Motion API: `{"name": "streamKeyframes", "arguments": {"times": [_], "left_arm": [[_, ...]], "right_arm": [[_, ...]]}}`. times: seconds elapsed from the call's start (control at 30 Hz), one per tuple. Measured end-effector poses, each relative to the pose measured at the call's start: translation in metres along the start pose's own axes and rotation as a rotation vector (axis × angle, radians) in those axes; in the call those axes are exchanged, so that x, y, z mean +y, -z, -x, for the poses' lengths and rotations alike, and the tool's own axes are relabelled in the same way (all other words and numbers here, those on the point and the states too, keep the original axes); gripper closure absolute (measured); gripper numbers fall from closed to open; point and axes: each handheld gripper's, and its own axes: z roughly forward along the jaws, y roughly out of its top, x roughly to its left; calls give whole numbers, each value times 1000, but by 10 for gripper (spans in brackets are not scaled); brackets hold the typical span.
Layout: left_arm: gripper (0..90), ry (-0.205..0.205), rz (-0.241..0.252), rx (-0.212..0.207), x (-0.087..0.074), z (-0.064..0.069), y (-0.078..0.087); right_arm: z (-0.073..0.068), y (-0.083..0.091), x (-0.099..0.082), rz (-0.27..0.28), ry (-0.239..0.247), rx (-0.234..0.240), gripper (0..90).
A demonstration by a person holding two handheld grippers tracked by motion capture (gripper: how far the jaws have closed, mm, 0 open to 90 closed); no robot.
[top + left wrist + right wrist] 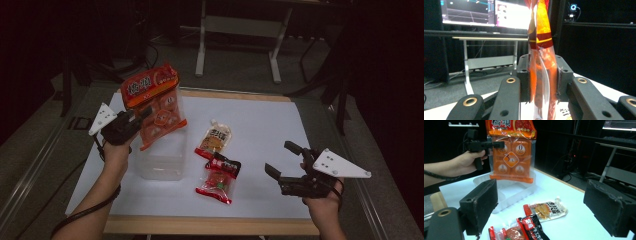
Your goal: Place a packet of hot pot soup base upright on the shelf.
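Where the high view looks down on the white table (260, 125), left gripper (142, 114) raised above the left side, jaws clamped on the edge of an orange bag (155, 102) hanging upright over a clear tray (160, 162) near the left edge. Left hand (117, 147) under the gripper, cable trailing down the forearm. Near the middle of the table, a pale pouch (215, 138) lying flat, and just in front of it, toward the near edge, a red packet (220, 180), the two nearly touching. Right gripper (281, 160) low over the right side by the near edge, jaws spread wide with nothing between them, well apart from the packets; right hand (325, 202) behind it. Seen from the left gripper view, both pads pressed against the orange bag (541, 62), which stands edge-on between them and rises past the top; a monitor (506, 12) and a desk (486, 40) in the dark room beyond. Seen from the right gripper view, own two jaws far apart and empty; across the table the left gripper (496, 145) pinching the bag (511, 152) by its side, held above the tray (509, 190), with the left hand (466, 161) gripping the handle. Pale pouch (546, 210) and red packet (524, 230) flat on the table between the jaws, nearer the camera.
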Motion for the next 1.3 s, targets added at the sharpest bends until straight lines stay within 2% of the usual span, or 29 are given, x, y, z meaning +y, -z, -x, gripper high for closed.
{"name": "streamKeyframes", "arguments": {"times": [0.13, 0.3, 0.37, 0.47, 0.57, 0.8, 0.87, 0.97, 1.17, 1.3], "left_arm": [[717, 3, -25, 11, -7, -2, -3], [717, 11, -48, 1, -15, -2, -8], [717, 3, -62, -1, -18, -2, -10], [717, 15, -71, 0, -23, -3, -11], [717, 45, -69, 7, -25, -6, -9], [717, 51, -89, 13, -31, -7, -8], [716, 70, -87, 14, -34, -9, -7], [716, 75, -98, 18, -37, -11, -7], [715, 69, -109, 11, -38, -13, -7], [714, 33, -148, 18, -42, -13, -7]], "right_arm": [[1, 0, -1, 0, -2, 1, 120], [1, -1, -1, -8, 5, -4, 120], [1, -1, -2, -13, 11, -6, 121], [2, -1, -4, -26, 22, -12, 121], [3, 0, -5, -27, 16, -14, 122], [4, -2, -6, -29, 11, -6, 122], [3, -3, -6, -31, 10, -2, 122], [3, -4, -7, -36, 10, 2, 122], [2, -7, -9, -46, 10, 15, 123], [1, -8, -10, -49, 14, 20, 123]]}}
